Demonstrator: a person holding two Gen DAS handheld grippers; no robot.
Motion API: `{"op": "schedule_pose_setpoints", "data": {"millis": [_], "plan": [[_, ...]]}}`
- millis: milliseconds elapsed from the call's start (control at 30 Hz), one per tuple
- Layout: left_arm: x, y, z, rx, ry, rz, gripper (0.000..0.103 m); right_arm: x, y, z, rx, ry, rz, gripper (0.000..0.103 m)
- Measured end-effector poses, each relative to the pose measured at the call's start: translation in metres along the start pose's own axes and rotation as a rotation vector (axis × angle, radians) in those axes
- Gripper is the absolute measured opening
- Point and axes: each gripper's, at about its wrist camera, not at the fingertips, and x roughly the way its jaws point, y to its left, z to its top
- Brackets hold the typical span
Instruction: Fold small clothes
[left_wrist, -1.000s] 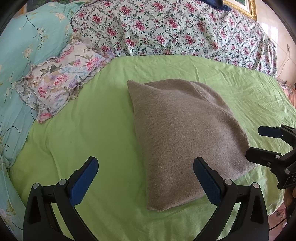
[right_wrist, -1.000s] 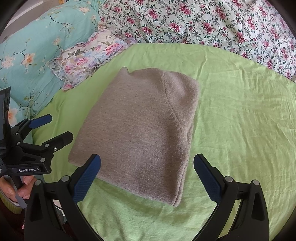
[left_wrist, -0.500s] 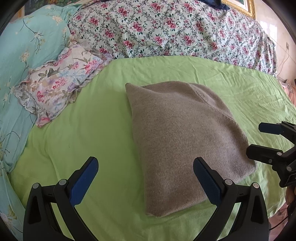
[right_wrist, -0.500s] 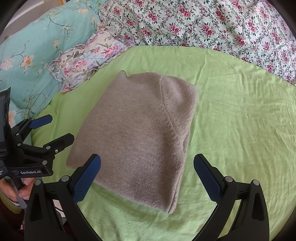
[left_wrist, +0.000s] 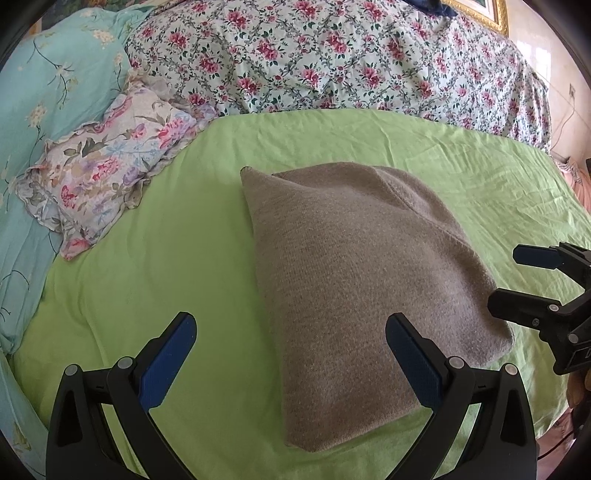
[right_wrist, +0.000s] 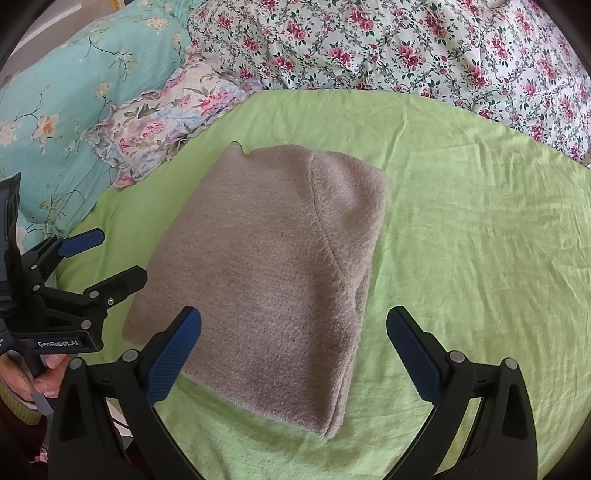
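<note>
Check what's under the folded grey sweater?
The folded grey sweater lies flat on the green sheet, which shows all round it. Its inner layers, and anything beneath it, are covered. Nothing lies on top.

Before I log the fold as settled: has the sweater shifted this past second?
No. The sweater keeps its place beside the pillow; only the view drifted.

At the left frame's right edge, the black blue-padded right gripper (left_wrist: 517, 284) was cut off, its handle unseen.
</note>
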Motion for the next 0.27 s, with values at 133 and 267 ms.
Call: {"op": "schedule_pose_setpoints", "data": {"millis": [133, 267], "plan": [[-0.0021, 0.0019, 0.0014, -0.003, -0.007, 0.004, 0.102, 0.0007, 0.0000, -0.0005, 0.001, 0.003, 0.000, 0.100], [-0.0046, 0.0051, -0.0002, -0.012, -0.006, 0.008, 0.102, 0.0038, -0.0005, -0.0013, -0.001, 0.012, -0.002, 0.100]]}}
